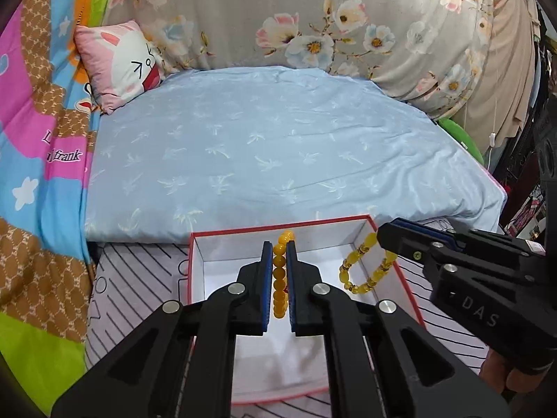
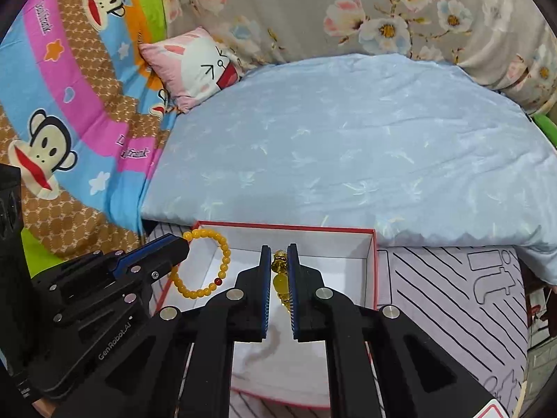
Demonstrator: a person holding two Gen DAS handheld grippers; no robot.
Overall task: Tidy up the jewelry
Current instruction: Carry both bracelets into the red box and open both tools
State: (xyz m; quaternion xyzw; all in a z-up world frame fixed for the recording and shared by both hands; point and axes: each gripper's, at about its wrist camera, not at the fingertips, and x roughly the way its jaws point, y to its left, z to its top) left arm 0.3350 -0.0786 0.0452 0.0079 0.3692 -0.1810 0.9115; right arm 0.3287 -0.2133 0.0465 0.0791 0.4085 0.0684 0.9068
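Each hand-held gripper, left and right, pinched a light, floppy, slippery bead bracelet over the red-edged box.

A pink cartoon pillow rests against the floral quilt.

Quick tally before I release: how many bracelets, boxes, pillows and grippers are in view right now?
Bead bracelets: 2, an opaque amber bracelet in the left gripper and a translucent yellow bracelet in the right gripper
Red-rimmed box: 1
Rabbit pillow: 1
Grippers: 2
Total: 6
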